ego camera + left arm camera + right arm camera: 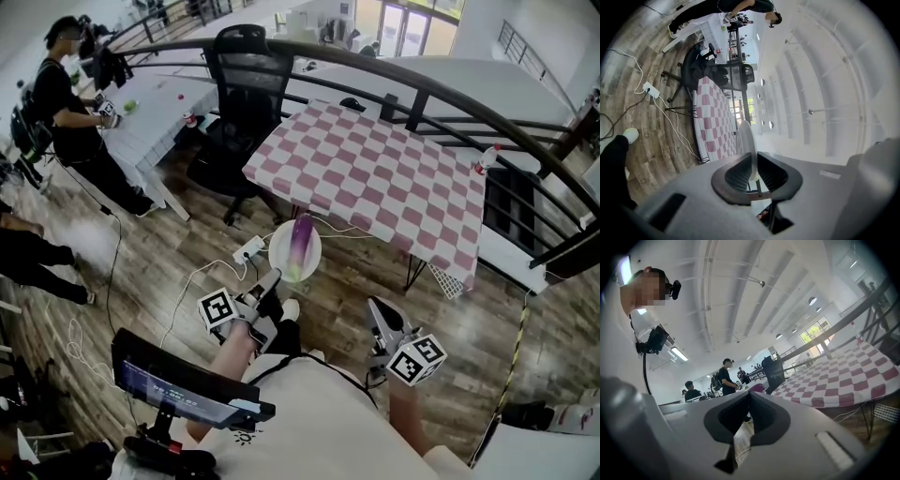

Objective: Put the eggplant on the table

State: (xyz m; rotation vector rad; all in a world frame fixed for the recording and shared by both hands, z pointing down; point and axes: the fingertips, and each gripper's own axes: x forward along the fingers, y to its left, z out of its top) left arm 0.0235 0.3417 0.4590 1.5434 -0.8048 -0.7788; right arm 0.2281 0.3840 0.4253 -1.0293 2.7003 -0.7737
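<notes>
The left gripper (752, 158), nearly closed, pinches the rim of a round white plate (279, 251). The long glossy purple eggplant (301, 242) lies on it, before the checkered table (375, 169). The right gripper (750, 394) is closed and empty.

This is a big open office hall. White desks (150, 131), a black swivel chair (246, 80) and ceiling strip lights (684, 354) show it.

Right gripper (750, 397) with jaws closed together and empty, purple eggplant (757, 388) tip just beyond them, pink-and-white checked table (843, 380) at right, black chair (774, 371) near its far edge, standing person (724, 378) behind.
</notes>
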